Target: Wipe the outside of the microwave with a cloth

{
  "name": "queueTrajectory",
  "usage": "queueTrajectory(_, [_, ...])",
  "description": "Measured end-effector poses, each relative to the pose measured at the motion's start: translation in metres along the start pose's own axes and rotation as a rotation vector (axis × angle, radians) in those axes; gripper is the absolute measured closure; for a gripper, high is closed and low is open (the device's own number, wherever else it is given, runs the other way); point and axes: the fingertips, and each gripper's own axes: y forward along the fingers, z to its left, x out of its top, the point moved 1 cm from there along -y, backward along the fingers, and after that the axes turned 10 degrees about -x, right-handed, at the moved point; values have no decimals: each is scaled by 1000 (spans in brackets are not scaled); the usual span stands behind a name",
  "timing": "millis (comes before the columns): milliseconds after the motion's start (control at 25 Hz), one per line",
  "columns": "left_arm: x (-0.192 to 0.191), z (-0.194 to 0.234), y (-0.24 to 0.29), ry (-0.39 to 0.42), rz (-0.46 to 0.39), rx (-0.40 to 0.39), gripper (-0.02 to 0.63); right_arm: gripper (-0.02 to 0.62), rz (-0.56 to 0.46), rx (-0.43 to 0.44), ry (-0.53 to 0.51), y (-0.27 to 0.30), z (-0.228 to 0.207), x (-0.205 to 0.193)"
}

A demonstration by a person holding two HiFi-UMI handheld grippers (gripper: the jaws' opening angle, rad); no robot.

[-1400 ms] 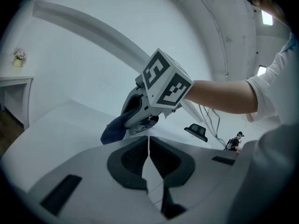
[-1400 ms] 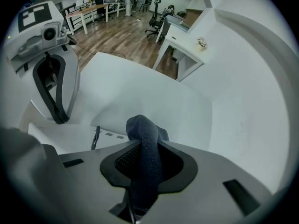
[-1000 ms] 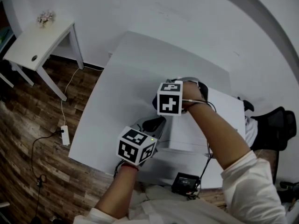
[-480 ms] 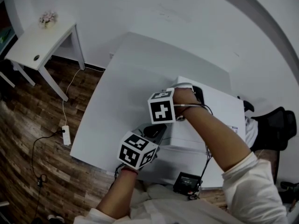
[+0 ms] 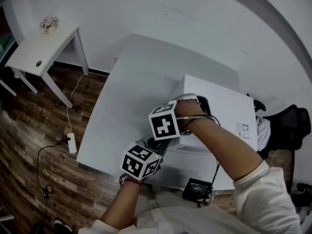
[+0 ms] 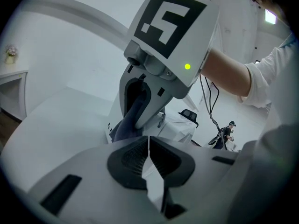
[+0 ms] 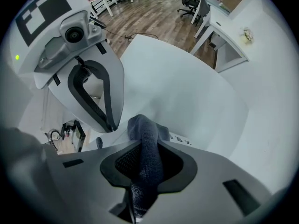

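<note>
The white microwave (image 5: 219,111) stands at the right of the white table (image 5: 122,96). My right gripper (image 7: 145,169) points steeply down at the microwave's near left corner and is shut on a dark blue cloth (image 7: 148,141). The cloth's bunched end sits by the vent slots (image 7: 180,138) on the microwave's left side. In the left gripper view the cloth (image 6: 125,124) hangs from the right gripper against that corner. My left gripper (image 6: 149,158) is just in front of it, nearer the person, with its jaws shut and nothing between them.
A small white side table (image 5: 36,45) with a flower pot stands at the far left. A power strip (image 5: 72,143) and its cable lie on the wooden floor. A black device (image 5: 196,190) sits at the table's near edge, and a black chair (image 5: 290,128) stands to the right.
The right gripper has slid with the cloth along the microwave's left edge towards the person. The left gripper has also moved back a little. Both grips are unchanged.
</note>
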Motion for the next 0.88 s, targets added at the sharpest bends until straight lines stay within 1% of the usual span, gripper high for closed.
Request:
queueTrajectory(200, [-11, -11, -10, 10, 23, -21, 603, 500, -4, 31, 1, -6, 21, 10])
queueTrajectory(440, [-23, -26, -20, 36, 71, -61, 603, 500, -11, 54, 16, -12, 40, 20])
queueTrajectory(560, [-29, -35, -23, 58, 105, -90, 603, 500, -31, 66, 32, -16, 50, 25])
queueTrajectory(720, [-32, -48, -30, 91, 154, -146, 603, 500, -97, 78, 85, -25, 56, 32])
queueTrajectory(800, [-28, -59, -35, 110, 171, -190, 603, 500, -158, 82, 124, -36, 60, 34])
queueTrajectory(880, [-17, -72, -43, 146, 170, -237, 603, 500, -218, 80, 188, -50, 66, 30])
